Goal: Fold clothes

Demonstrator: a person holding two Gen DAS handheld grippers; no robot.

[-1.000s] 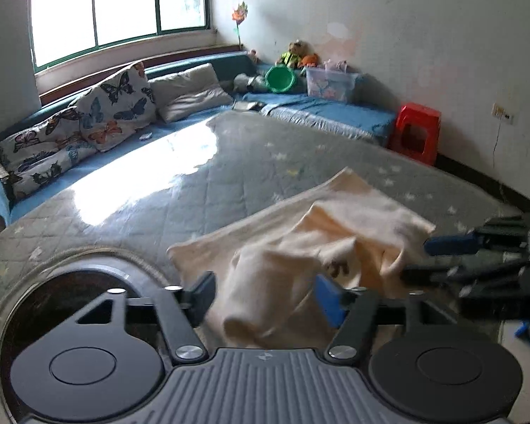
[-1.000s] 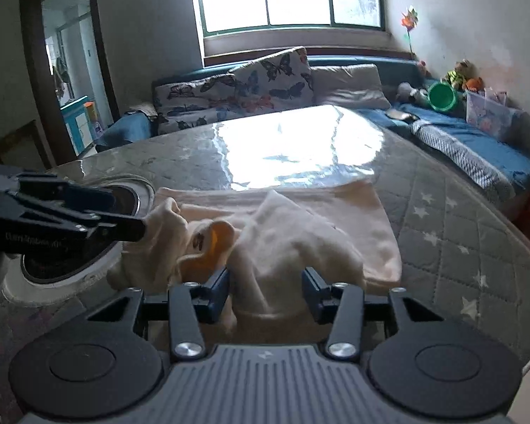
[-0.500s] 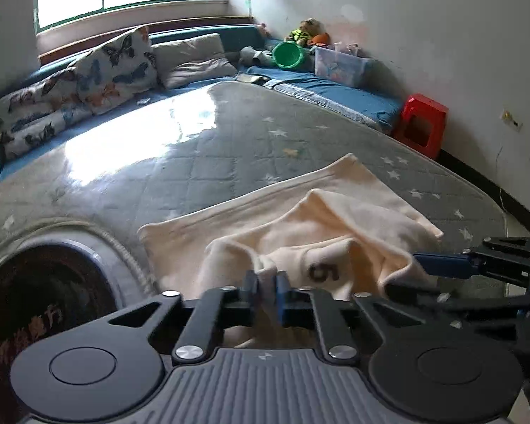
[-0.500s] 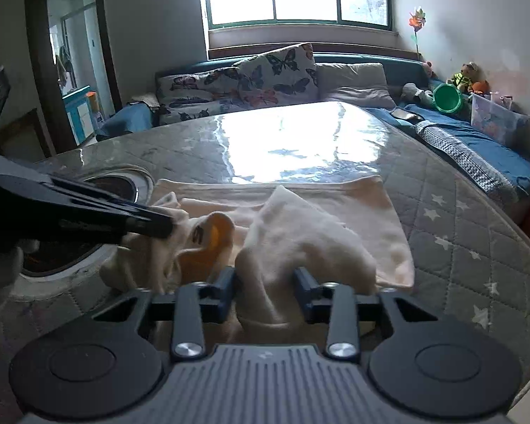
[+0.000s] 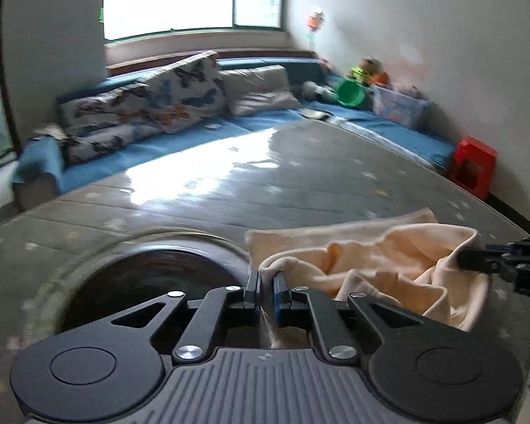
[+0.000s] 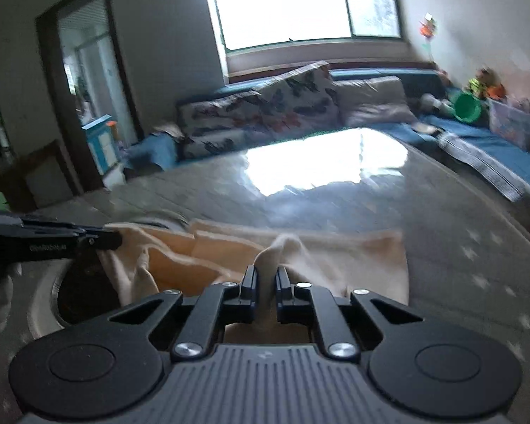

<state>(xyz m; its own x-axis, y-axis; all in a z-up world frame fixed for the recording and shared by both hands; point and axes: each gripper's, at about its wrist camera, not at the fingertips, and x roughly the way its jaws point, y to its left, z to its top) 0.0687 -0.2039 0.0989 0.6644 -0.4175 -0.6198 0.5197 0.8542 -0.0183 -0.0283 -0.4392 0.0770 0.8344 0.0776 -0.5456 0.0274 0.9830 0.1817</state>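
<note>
Left wrist view. The left tongs (image 5: 266, 284) are seen closed down tight on a bunched edge of the cream garment (image 5: 378, 268), a fold of cloth pinched between the pads. The garment is lifted and crumpled over the near part of the quilted grey surface (image 5: 300, 176), beside a round dark inset (image 5: 152, 282). The right tongs (image 5: 477, 259) are seen at the far side of the cloth, gripping its other end. The fabric is judged light, soft and limp: it sags between the two grips and will not hold a crease by itself. Corners or hem are judged the best places to hold.

Right wrist view. The right tongs (image 6: 265, 279) have just been closing, with a peak of the garment (image 6: 335, 254) clamped between the pads. The left tongs (image 6: 99, 240) are seen holding the opposite end. The lower layer is spread flat behind the raised folds. Wide bare surface (image 6: 441, 212) is available ahead and to the right. The rim of the surface curves close on the right, so overhang there is judged a risk. The inset could snag trailing cloth.
</note>
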